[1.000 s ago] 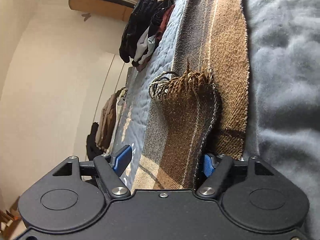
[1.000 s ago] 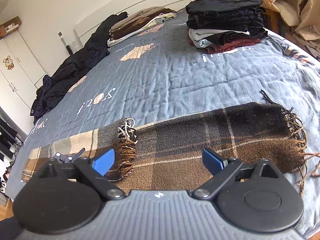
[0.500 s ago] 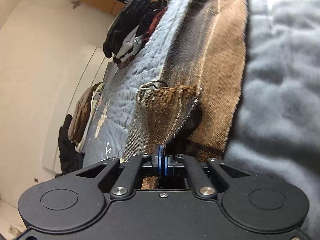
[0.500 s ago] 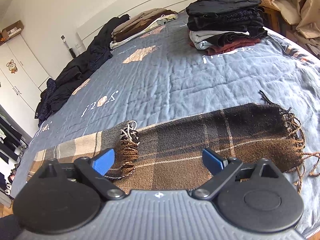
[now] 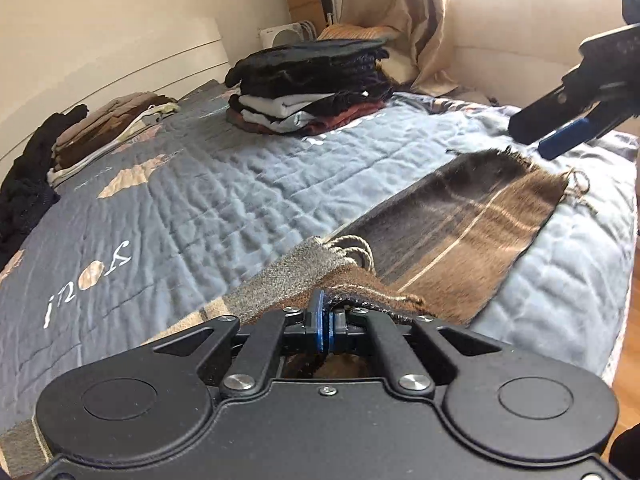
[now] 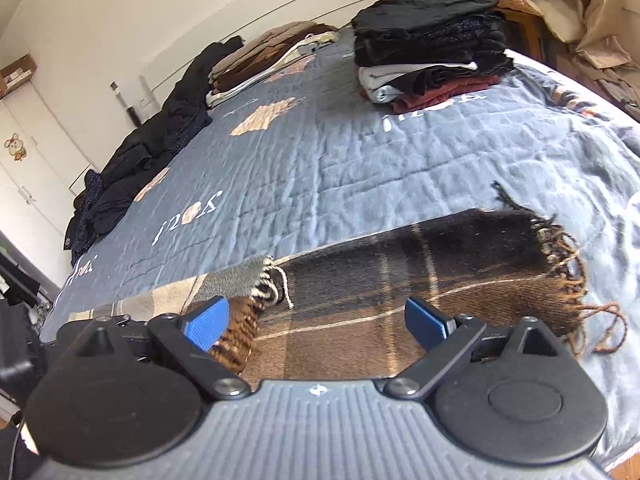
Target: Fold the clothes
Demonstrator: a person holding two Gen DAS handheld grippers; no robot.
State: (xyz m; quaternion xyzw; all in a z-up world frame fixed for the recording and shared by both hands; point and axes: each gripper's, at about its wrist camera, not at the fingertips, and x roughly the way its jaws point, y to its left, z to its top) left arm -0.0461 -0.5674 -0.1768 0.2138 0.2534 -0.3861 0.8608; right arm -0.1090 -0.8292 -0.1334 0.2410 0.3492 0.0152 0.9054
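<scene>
A brown plaid scarf (image 5: 472, 224) with fringed ends lies across the blue quilt (image 5: 224, 184) near the bed's front edge. My left gripper (image 5: 324, 326) is shut on a raised fold of the scarf, whose pale fringe (image 5: 354, 246) curls just beyond the pads. In the right wrist view the same scarf (image 6: 420, 276) stretches under my right gripper (image 6: 316, 320), which hovers open above it with nothing between its blue pads (image 6: 208, 322). From the left wrist view the right gripper (image 5: 560, 140) hangs over the scarf's far fringed end.
A tall stack of folded dark clothes (image 5: 308, 84) stands at the back of the bed, with a lower brown and beige pile (image 5: 112, 128) to its left. Loose black garments (image 6: 140, 160) lie along the left side. The bed edge and wooden floor (image 5: 628, 360) are to the right.
The left gripper closed on the scarf's fold, then rolled upright and rose, lifting the fold. The right gripper stayed open and shifted slightly along the scarf.
</scene>
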